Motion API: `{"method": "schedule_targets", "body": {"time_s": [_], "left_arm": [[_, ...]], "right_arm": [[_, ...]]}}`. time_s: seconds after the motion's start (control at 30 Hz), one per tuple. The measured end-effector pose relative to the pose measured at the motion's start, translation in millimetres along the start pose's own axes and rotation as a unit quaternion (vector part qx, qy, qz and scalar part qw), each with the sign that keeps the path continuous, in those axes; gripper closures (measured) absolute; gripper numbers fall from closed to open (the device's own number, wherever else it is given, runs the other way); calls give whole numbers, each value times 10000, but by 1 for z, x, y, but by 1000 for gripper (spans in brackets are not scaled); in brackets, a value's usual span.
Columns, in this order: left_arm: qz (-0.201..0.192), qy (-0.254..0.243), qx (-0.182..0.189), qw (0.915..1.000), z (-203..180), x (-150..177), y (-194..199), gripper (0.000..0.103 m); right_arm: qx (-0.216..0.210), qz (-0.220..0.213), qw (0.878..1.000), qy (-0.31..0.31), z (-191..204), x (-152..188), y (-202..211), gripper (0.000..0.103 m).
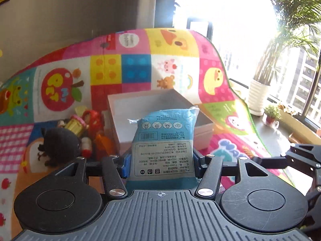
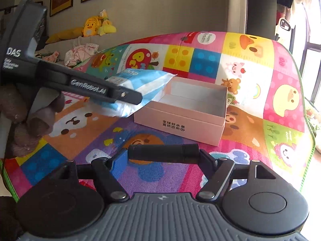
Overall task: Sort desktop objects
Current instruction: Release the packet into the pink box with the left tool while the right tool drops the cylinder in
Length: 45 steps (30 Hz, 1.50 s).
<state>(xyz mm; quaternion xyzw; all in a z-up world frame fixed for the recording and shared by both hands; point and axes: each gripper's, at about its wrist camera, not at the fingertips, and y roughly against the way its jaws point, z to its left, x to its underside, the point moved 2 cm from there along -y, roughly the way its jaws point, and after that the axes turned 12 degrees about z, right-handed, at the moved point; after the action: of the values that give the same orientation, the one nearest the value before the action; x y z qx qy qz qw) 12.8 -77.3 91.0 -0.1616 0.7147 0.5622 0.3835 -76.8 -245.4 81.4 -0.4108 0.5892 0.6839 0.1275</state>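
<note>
My left gripper [image 1: 161,164] is shut on a light-blue soft packet [image 1: 164,140] with printed text, held upright in front of an open pink box [image 1: 202,128]. Seen from the right wrist, the packet [image 2: 144,82] hangs above the mat, over the left end of the pink box [image 2: 180,124], with the left gripper's finger [image 2: 128,97] across it. My right gripper [image 2: 163,158] is shut on a black cylinder [image 2: 163,150], which lies crosswise between its pads above the mat, in front of the box. The box's inside looks empty.
A pile of toys lies left of the box: a black plush [image 1: 58,144], a red figure [image 1: 94,120], an orange piece [image 1: 104,142]. The colourful play mat [image 2: 260,80] covers the surface. A potted plant [image 1: 257,96] stands by the window. A gloved hand [image 2: 36,120] holds the left gripper.
</note>
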Motion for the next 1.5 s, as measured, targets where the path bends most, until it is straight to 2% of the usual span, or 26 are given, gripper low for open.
{"method": "schedule_targets", "body": {"time_s": [0.1, 0.2, 0.3, 0.37, 0.4, 0.43, 0.47, 0.53, 0.63, 0.73, 0.83, 1.03, 1.13, 1.23, 1.33, 1.43, 1.47, 1.5], "left_arm": [[-142, 222, 131, 9996, 1, -42, -31, 43], [-41, 506, 283, 9983, 1, -72, -73, 43], [358, 773, 603, 9945, 0, -78, -113, 35], [608, 910, 945, 9895, 5, -71, -127, 31], [570, 965, 992, 9887, 8, -67, -124, 29], [437, 1014, 1001, 9888, 15, -62, -115, 21], [294, 1021, 958, 9897, 20, -58, -105, 14], [-61, 986, 685, 9927, 32, -47, -78, 9], [-321, 804, 121, 9962, 43, -25, -49, 7], [-360, 659, -356, 9965, 50, 5, -33, 6], [-274, 675, -568, 9957, 62, 34, -25, 6], [-38, 1074, -502, 9929, 90, 66, -28, 6], [-27, 1232, -440, 9914, 99, 71, -28, 5], [-85, 1344, -418, 9900, 107, 74, -27, 3], [-164, 1504, -464, 9874, 113, 76, -25, 3], [-173, 1613, -577, 9851, 118, 77, -25, 3], [-153, 1643, -618, 9844, 119, 77, -26, 3], [-137, 1669, -636, 9838, 120, 77, -27, 3]], "right_arm": [[58, -60, 9999, -73, -3, -4, -2, 28], [68, -1, 9999, -109, -7, -5, -8, 29], [125, 101, 9998, -153, -13, -5, -16, 29], [192, 143, 9995, -197, -17, -5, -20, 29], [209, 153, 9994, -220, -19, -4, -22, 29], [205, 174, 9993, -251, -21, -4, -25, 28], [202, 210, 9992, -269, -23, -4, -27, 28], [237, 262, 9991, -229, -24, -7, -33, 28], [363, 204, 9991, -37, -24, -22, -40, 28], [529, 58, 9985, 133, -25, -46, -49, 28], [579, 120, 9982, 61, -34, -77, -68, 28], [425, 794, 9956, -247, -42, -150, -138, 28], [703, 1152, 9896, -497, -55, -178, -180, 28], [1033, 1415, 9832, -510, -64, -192, -205, 27], [1305, 1357, 9815, -339, -59, -200, -208, 26], [1116, 1149, 9871, -35, -35, -215, -195, 27], [1015, 1087, 9888, 87, -26, -220, -192, 30], [820, 1029, 9911, 200, -13, -229, -190, 39]]}}
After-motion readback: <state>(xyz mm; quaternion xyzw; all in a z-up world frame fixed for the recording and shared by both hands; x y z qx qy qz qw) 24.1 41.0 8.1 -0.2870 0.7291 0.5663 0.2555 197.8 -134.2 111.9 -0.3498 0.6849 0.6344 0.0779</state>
